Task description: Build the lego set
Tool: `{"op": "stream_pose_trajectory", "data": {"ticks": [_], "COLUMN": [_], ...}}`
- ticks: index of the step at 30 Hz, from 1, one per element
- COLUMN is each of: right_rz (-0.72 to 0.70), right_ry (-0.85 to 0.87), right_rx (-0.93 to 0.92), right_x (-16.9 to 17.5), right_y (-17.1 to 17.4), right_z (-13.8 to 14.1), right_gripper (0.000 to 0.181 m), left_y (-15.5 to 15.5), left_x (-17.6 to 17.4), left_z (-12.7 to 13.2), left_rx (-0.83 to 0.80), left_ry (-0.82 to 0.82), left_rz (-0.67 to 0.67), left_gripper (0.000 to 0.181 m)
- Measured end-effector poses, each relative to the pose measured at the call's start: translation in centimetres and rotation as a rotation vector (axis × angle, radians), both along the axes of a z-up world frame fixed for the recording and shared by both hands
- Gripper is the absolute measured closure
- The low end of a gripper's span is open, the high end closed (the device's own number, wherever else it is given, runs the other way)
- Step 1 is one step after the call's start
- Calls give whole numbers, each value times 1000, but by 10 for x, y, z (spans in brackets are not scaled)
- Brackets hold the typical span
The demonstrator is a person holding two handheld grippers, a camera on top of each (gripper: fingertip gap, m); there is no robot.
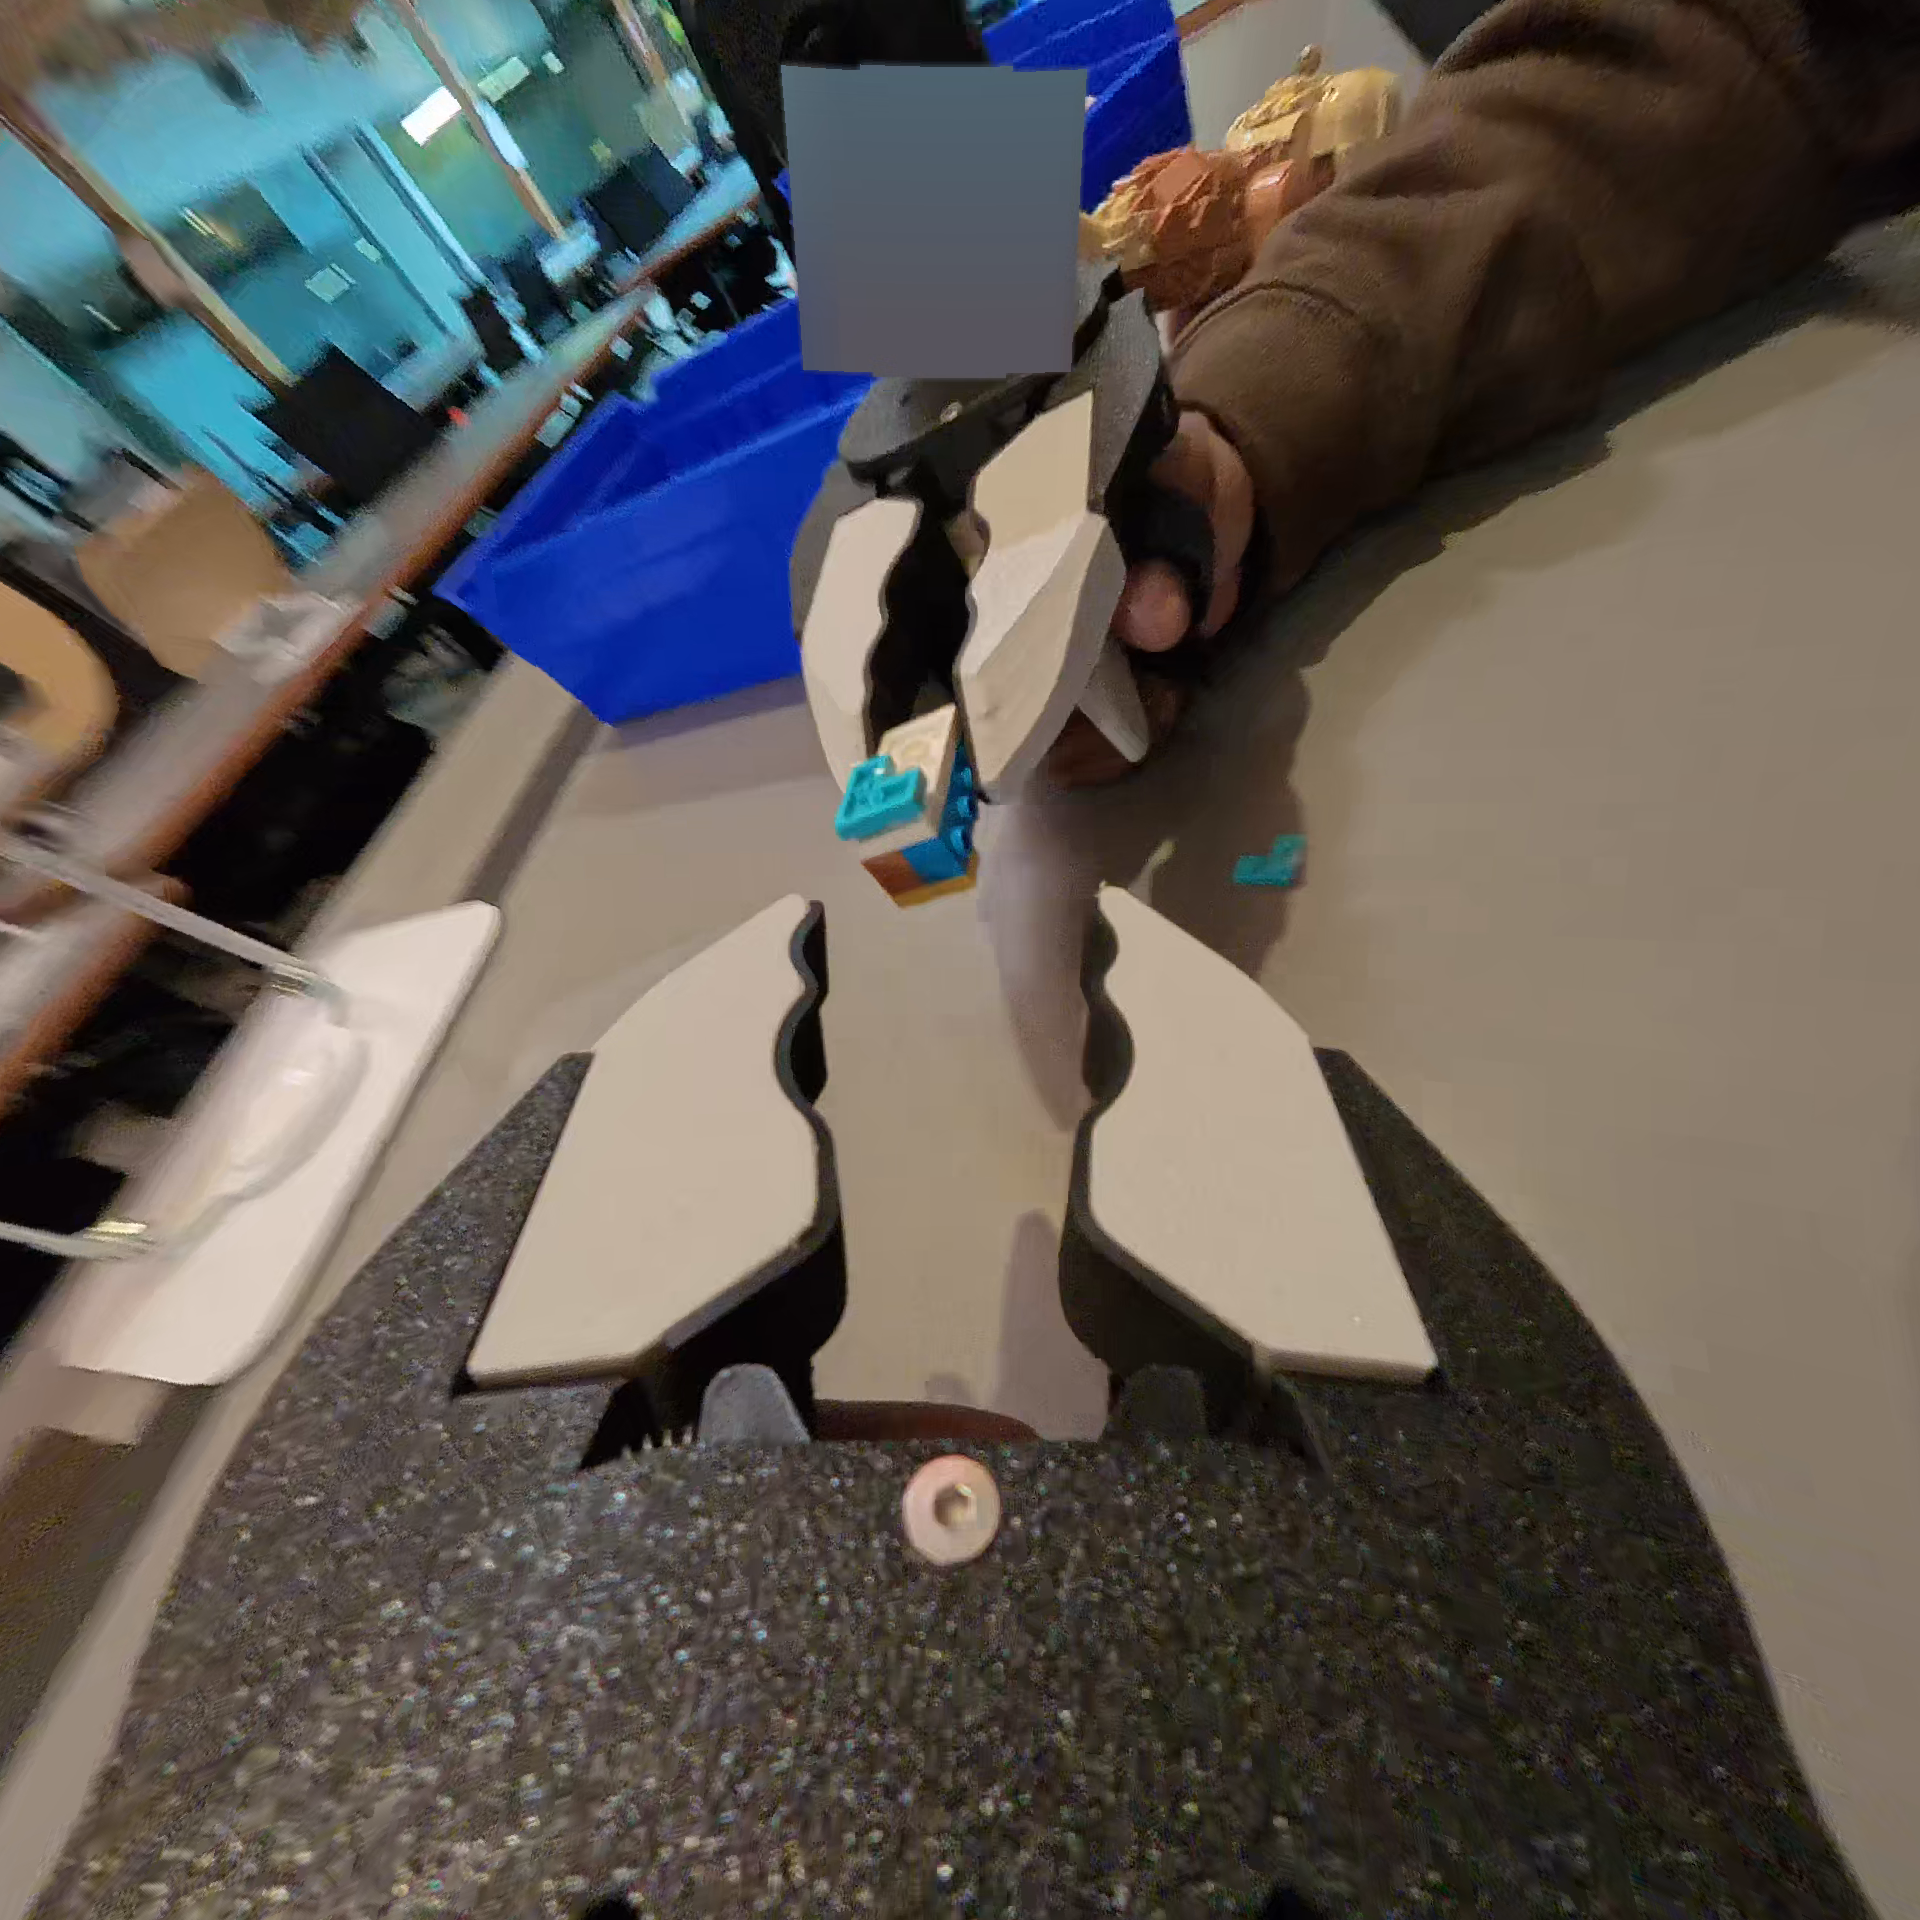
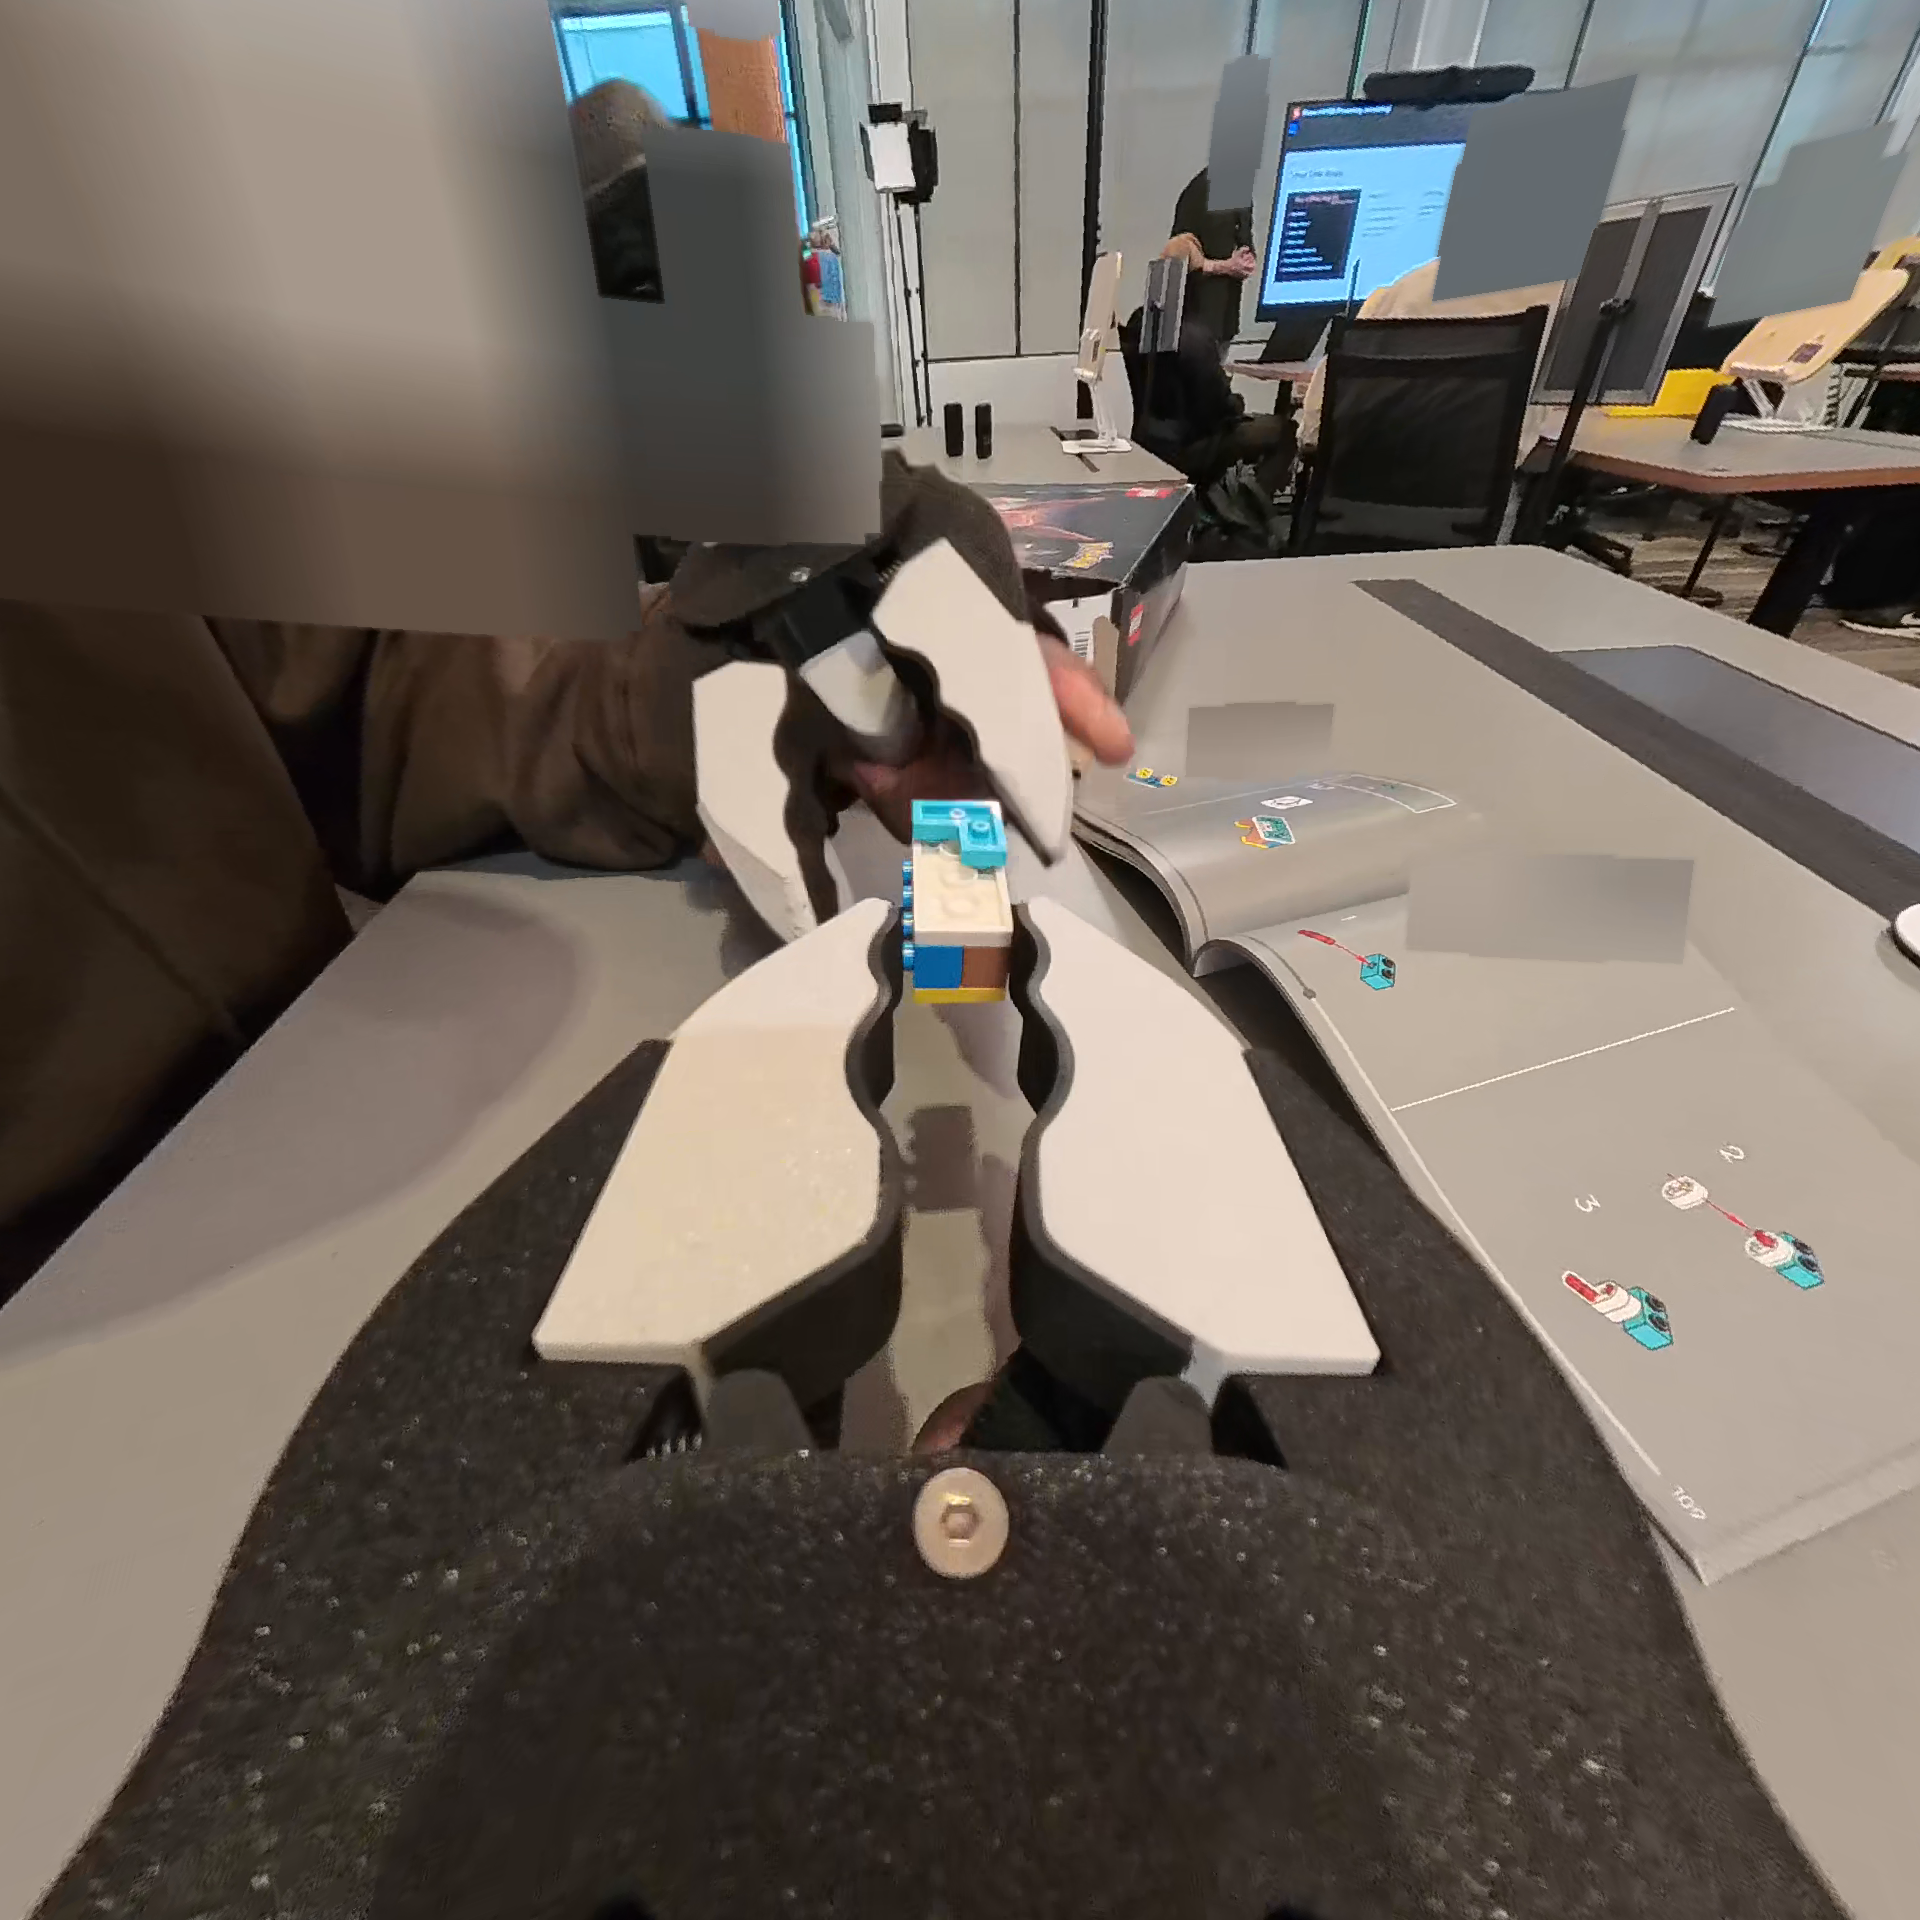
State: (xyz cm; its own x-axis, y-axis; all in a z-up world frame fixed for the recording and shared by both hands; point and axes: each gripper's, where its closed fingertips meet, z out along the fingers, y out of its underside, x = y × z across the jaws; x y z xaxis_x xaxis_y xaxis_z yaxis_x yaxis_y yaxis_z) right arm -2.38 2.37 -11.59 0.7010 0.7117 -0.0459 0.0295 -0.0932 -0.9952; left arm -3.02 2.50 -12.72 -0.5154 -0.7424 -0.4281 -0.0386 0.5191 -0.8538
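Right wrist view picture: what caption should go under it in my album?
The right gripper pinches a small lego assembly above the grey table, open left gripper facing it.

The blue bins point(image 1: 665, 561) are partly hidden behind the right tool point(image 1: 914, 748).

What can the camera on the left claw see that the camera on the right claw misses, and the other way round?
Only the left wrist view shows the blue bins, a loose teal piece on the table and brown models behind. Only the right wrist view shows the open instruction booklet and set box. Both show the small brick assembly, gripped by the right claw, the open left claw facing it.
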Motion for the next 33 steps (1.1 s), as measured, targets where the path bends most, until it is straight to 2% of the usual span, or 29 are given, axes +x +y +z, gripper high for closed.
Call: {"op": "stream_pose_trajectory", "data": {"ticks": [3,6,11,15,19,33], "right_rz": [15,29,45,55,56,48], "right_ry": [-18,-34,-38,-35,-37,64], "right_rx": [-13,-18,-27,-26,-20,-2], "right_x": [-4,-7,-10,-11,-12,-10], "right_y": [-1,-2,-3,-4,-5,-5], "right_z": [-4,-6,-8,-7,-7,7], "right_gripper": [162,162,162,162,162,162], "left_y": [1,-3,-8,-12,-11,-11], "left_x": [2,2,4,5,8,10], "left_z": [7,8,9,4,4,18], "left_rx": [203,350,454,535,564,618], "left_ry": [-156,-243,-315,-341,-367,-488], "left_rz": [36,32,14,-11,3,66], "left_gripper": [132,132,129,140,153,155]}}
